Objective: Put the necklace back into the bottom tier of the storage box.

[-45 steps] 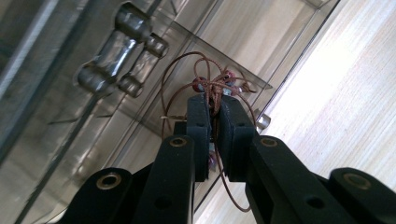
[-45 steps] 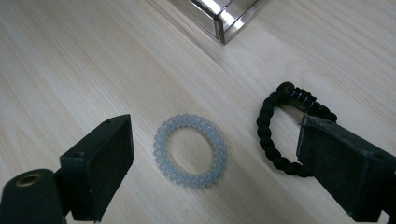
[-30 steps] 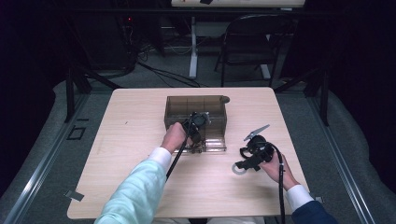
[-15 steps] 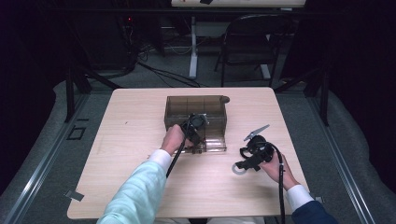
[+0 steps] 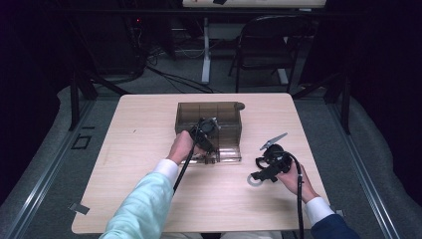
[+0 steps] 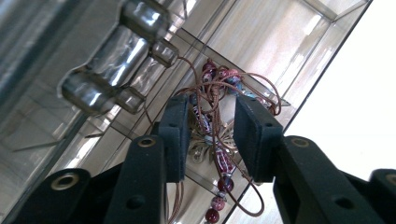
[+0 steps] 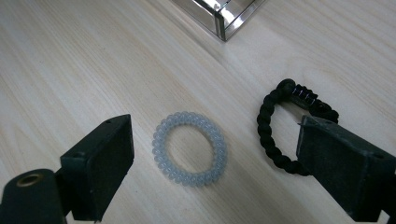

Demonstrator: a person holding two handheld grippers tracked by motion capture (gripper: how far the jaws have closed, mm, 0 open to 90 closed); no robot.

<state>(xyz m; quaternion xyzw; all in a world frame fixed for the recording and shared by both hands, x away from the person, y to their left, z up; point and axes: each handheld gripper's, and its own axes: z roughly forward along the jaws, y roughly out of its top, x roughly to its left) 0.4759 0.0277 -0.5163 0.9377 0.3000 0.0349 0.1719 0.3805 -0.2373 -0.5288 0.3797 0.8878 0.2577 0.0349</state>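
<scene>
Right gripper (image 5: 265, 172) sits low over the near right part of the bench (image 5: 144, 124), held in the person's right hand (image 5: 293, 180). Its fingers (image 7: 100, 165) stand wide apart and grip nothing. A pale translucent spiral hair tie (image 7: 190, 148) lies flat on the bench between them, clear of both. A black braided bracelet (image 7: 280, 126) lies just beside that tie, its far side running under the other finger in the right gripper view; contact cannot be determined.

Left gripper (image 5: 205, 130), held in the left hand (image 5: 181, 146), reaches into the smoked clear plastic organiser box (image 5: 209, 110) at mid-bench. In the left gripper view its fingers (image 6: 177, 135) are partly open, a narrow gap between them. A beaded necklace on brown cord (image 6: 219, 140) passes through that gap, bunched in a front compartment of the box, with loops hanging over the box edge. Whether the fingers press the cord cannot be told.

Beyond the bench stands a black chair (image 5: 268, 45) on grey floor
</scene>
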